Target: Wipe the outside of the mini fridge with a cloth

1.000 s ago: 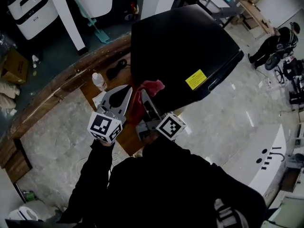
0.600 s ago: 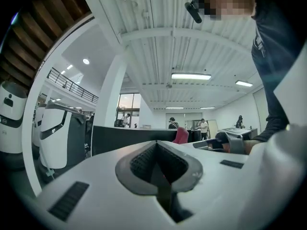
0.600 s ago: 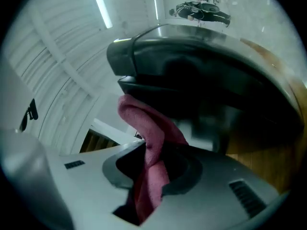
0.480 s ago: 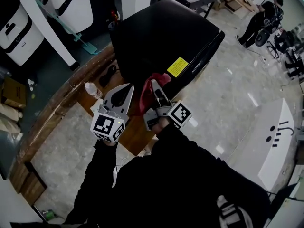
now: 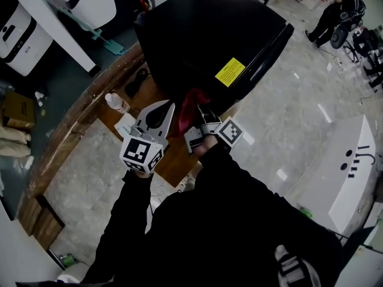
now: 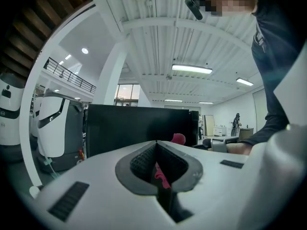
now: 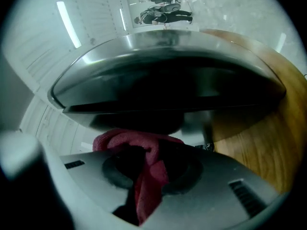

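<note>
A black mini fridge stands on a wooden table, seen from steeply above, with a yellow label on the glossy face nearest the person. A red cloth sits low against that face, just below the label. Whether it touches the surface cannot be told. The right tongs pinch the cloth in a bunch, with a wad above the tips and a loose tail hanging below. The left tongs are just beside it, tips pressed together and holding nothing. A sliver of red shows through the gap behind their pads, and it appears to be the cloth beyond them. A small plastic bottle stands on the table near the left tongs, and a dark cable lies beyond it by the fridge. Several things could probably go wrong. Only a small wad would meet the fridge, so a wipe could leave streaks or miss patches. Dragging over the glossy face could pull the cloth out of the narrow pinch. If the wad shifts, the hard tips could scrape the finish. The cloth could snag and lift the label's edge. A wide sweep of the left arm could knock the bottle over.
</note>
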The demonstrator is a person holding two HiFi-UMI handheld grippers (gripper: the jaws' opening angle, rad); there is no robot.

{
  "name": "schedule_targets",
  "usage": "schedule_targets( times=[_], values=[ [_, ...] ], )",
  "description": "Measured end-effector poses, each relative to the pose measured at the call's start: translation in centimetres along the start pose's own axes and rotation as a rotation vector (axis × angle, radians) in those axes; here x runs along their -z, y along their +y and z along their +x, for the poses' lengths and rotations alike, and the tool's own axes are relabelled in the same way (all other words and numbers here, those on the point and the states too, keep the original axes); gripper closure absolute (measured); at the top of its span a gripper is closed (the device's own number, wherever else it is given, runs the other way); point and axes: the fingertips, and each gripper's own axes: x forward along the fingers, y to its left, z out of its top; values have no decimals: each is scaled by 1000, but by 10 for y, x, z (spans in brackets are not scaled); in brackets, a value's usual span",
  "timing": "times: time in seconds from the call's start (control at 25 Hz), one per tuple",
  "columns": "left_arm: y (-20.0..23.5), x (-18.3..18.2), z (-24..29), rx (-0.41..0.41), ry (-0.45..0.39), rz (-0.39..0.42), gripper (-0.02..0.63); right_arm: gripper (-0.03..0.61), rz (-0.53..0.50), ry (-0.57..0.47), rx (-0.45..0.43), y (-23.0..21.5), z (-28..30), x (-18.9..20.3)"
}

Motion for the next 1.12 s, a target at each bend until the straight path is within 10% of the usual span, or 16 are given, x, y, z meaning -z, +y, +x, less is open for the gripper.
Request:
schedule_targets(
  times=[1.12],
  values=[
    [23,279,33,-48,467,-215,609,483,-12,36,335,-268,19,-2]
  ],
)
